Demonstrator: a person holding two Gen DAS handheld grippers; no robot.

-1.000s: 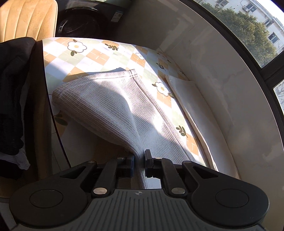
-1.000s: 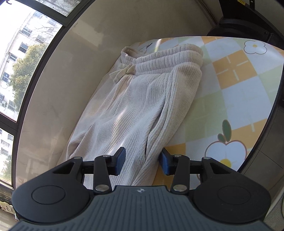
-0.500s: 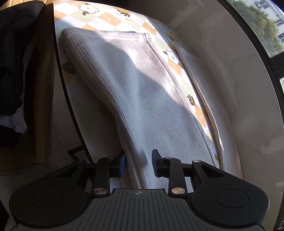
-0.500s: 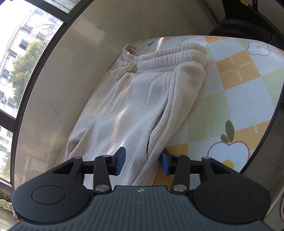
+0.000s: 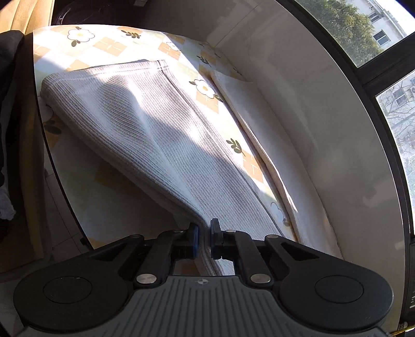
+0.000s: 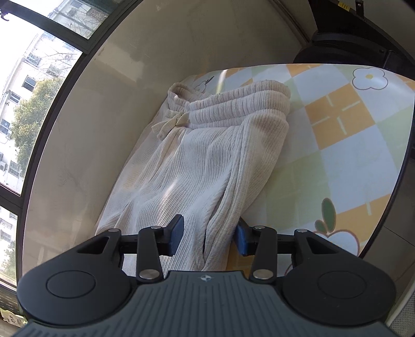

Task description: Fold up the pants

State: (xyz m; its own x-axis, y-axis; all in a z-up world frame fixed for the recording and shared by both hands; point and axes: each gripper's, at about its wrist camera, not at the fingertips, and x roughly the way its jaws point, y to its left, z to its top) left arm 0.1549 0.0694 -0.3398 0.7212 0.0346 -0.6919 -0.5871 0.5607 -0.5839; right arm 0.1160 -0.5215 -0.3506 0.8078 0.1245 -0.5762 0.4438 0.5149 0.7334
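Note:
Cream ribbed pants (image 5: 155,134) lie lengthwise on a flower-patterned tablecloth (image 5: 109,46). The leg end with its hem is at the far side in the left wrist view. My left gripper (image 5: 205,233) is shut on the near folded edge of the leg, lifting it slightly off the table. In the right wrist view the pants (image 6: 207,160) run up to the waistband (image 6: 233,103) and its tied drawstring (image 6: 171,121). My right gripper (image 6: 208,233) holds a thick bunched fold of the cloth between its blue pads.
A pale wall (image 5: 298,103) with windows runs along the far side of the table, with a white sheet (image 5: 249,103) lying against it. Dark clothing (image 5: 10,77) hangs past the table's left edge near a tan chair (image 5: 26,13). A dark appliance (image 6: 350,46) stands beyond the table's end.
My left gripper let the leg's edge go, shifted along it with its jaws apart, and has closed on that edge again. The right gripper has stayed put with its fold.

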